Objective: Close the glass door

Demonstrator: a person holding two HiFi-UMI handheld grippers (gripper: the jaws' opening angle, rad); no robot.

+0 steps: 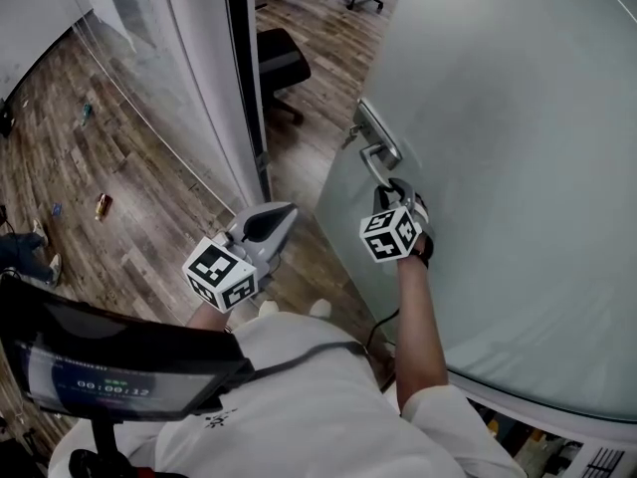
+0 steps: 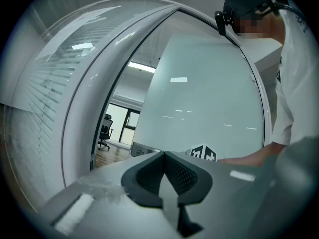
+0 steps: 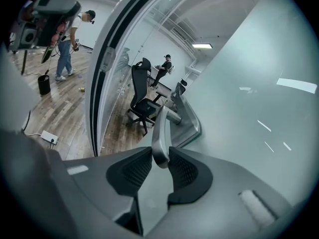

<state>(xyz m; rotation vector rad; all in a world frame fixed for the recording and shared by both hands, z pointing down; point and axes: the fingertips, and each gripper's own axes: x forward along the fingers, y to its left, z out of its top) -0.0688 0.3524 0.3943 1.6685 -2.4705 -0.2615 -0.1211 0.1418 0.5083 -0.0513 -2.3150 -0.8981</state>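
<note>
The frosted glass door [image 1: 498, 167] stands ajar to the right of the dark door frame [image 1: 244, 88]. Its metal lever handle [image 1: 376, 162] hangs from a plate on the door's edge. My right gripper [image 1: 398, 192] is shut on the lower end of that handle. In the right gripper view the lever [image 3: 160, 133] sits clamped between the two pads of the right gripper [image 3: 160, 158]. My left gripper [image 1: 279, 217] hovers in the gap before the frame, shut and holding nothing. Seen in the left gripper view, the left gripper [image 2: 164, 156] points level at the door [image 2: 209, 98].
A curved glass wall [image 1: 169, 78] runs left of the frame. A black office chair [image 1: 279, 58] stands just beyond the doorway, and more chairs stand farther back. Small items [image 1: 103, 204] lie on the wood floor. Two people [image 3: 65, 39] [image 3: 164, 66] are some way off.
</note>
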